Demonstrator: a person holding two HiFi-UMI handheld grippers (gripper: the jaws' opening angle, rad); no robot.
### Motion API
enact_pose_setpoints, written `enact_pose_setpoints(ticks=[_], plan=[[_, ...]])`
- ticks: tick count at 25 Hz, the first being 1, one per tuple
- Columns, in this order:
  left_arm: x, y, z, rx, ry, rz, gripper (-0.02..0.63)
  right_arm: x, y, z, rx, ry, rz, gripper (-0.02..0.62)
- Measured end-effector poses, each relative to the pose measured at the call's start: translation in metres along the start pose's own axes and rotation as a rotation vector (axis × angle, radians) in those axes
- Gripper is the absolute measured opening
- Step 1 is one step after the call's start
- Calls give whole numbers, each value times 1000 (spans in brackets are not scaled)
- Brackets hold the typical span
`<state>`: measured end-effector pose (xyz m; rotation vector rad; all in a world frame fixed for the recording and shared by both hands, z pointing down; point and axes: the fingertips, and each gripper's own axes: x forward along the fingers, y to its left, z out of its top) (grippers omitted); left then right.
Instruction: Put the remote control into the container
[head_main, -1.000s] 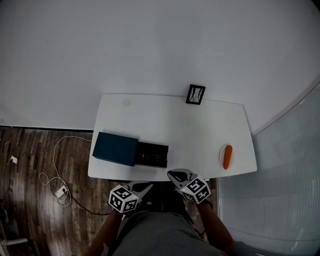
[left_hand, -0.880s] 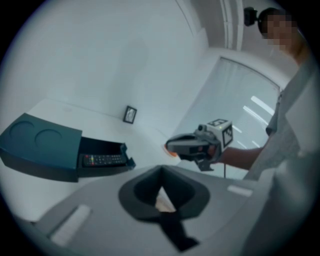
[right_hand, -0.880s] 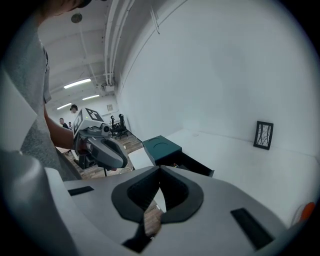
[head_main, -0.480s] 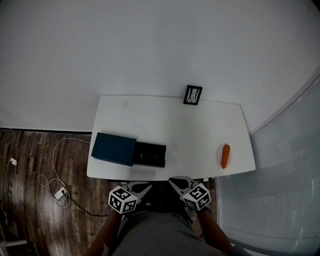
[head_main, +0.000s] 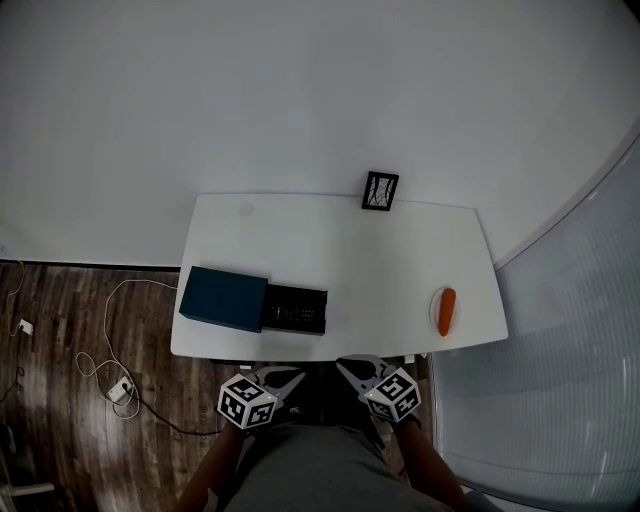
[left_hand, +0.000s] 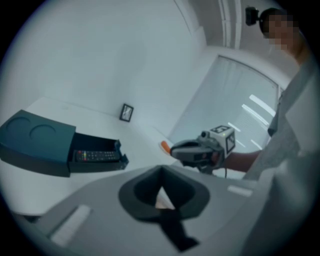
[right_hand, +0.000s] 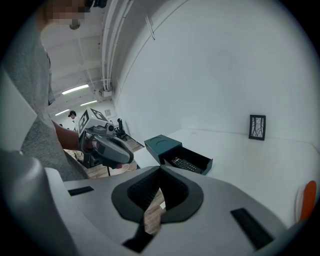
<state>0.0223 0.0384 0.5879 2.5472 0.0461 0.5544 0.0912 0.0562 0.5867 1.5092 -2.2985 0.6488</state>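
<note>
A black remote control (head_main: 293, 315) lies inside the pulled-out drawer (head_main: 312, 298) of a dark teal box, the container (head_main: 223, 298), at the table's front left. Both grippers hang below the table's front edge, close to the person's body. My left gripper (head_main: 290, 375) is shut with nothing in it. Level with it to the right, my right gripper (head_main: 350, 367) is also shut and empty. The left gripper view shows the remote (left_hand: 96, 155) in the drawer and the right gripper (left_hand: 177, 148). The right gripper view shows the remote (right_hand: 184, 163) and the left gripper (right_hand: 125, 157).
A small black picture frame (head_main: 380, 191) stands at the white table's (head_main: 380, 270) far edge. An orange carrot-shaped object (head_main: 446, 311) lies on a small white dish at the front right. A cable and socket (head_main: 120, 385) lie on the wooden floor at left. A glass wall runs along the right.
My right gripper has drawn back a little from the table's front edge toward the body. The left gripper, the remote and the box have stayed put.
</note>
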Motion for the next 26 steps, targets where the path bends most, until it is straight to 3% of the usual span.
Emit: enact_pose_setpoints(ticks=[26], plan=[[1,3,3,10,9,-5,0,1,-3,0,-13,6,5,17]])
